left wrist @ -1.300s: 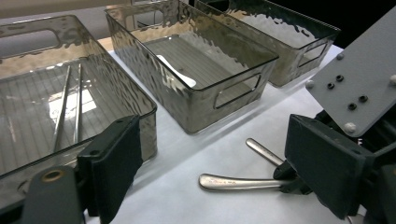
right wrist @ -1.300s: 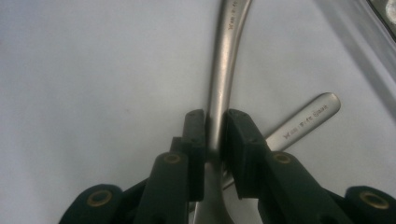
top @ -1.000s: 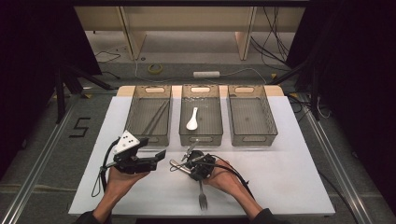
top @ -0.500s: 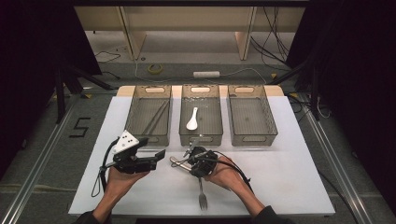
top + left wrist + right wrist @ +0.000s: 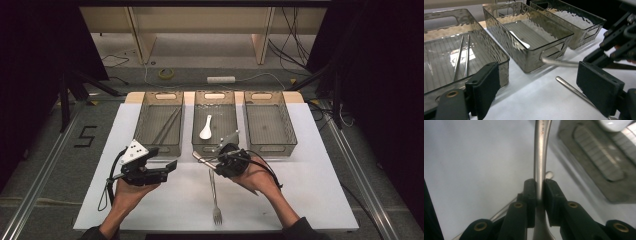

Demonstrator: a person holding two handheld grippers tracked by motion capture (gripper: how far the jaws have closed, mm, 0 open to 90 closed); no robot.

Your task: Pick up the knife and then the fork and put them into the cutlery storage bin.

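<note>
The right tongs (image 5: pixel 539 192) are clamping a silver metal utensil handle (image 5: pixel 541 150), not binned yet, the fork (image 5: pixel 215 192) is waiting at six o'clock, and the left tongs (image 5: pixel 544 87) are gaping empty.

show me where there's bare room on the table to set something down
Free: the white table right of the right gripper, and the right bin. Crowded: the middle, where a fork lies beside both grippers, including the left gripper.
</note>
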